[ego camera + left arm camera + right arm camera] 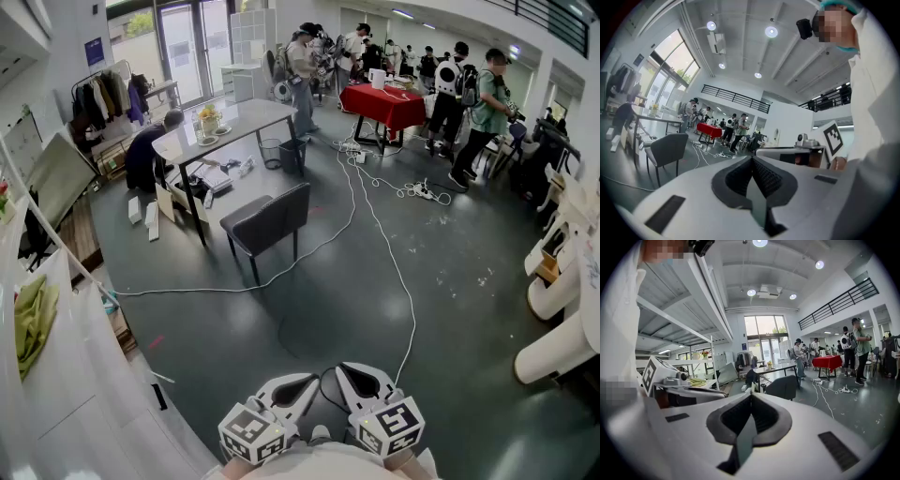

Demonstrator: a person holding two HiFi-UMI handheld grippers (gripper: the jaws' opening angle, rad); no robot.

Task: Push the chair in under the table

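A dark grey chair stands on the floor, pulled out from the long white table behind it, its backrest toward me. It also shows small at the left of the left gripper view as the chair, and in the right gripper view as the chair in front of the table. My left gripper and right gripper are held close to my body at the bottom of the head view, far from the chair. Both are shut with nothing between the jaws.
White cables trail across the grey floor past the chair. A white shelf rack lines the left side, white rounded units the right. Several people stand around a red-clothed table at the back; a person crouches beside the white table.
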